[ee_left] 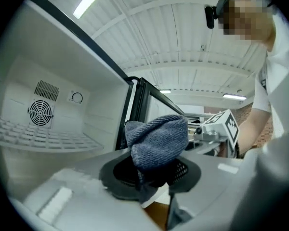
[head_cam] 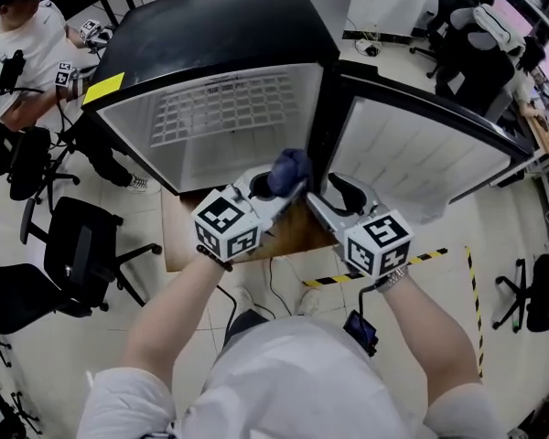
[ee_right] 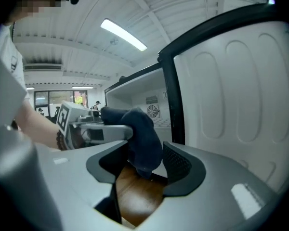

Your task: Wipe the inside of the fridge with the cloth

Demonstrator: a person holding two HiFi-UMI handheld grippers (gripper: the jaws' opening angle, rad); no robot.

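The small fridge (head_cam: pixel 215 39) stands open on a wooden table (head_cam: pixel 297 231). Its door (head_cam: pixel 421 158) is swung out to the right, and a white wire shelf (head_cam: pixel 224 108) runs across the white inside. A round fan grille (ee_left: pixel 40 112) shows on an inner wall. The person holds both grippers close together just in front of the opening. The left gripper (head_cam: pixel 276 193) pinches a bunched blue cloth (head_cam: pixel 290 169) between its jaws, so the cloth sits near the post where the door hinges, with a tail hanging down. The right gripper (ee_right: pixel 139 165) has its jaws spread. The hanging end of the cloth dangles between them, with a clear gap on the right-hand side. At far left is another person (head_cam: pixel 27 53), and a black office chair (head_cam: pixel 78 254) stands left of the table.
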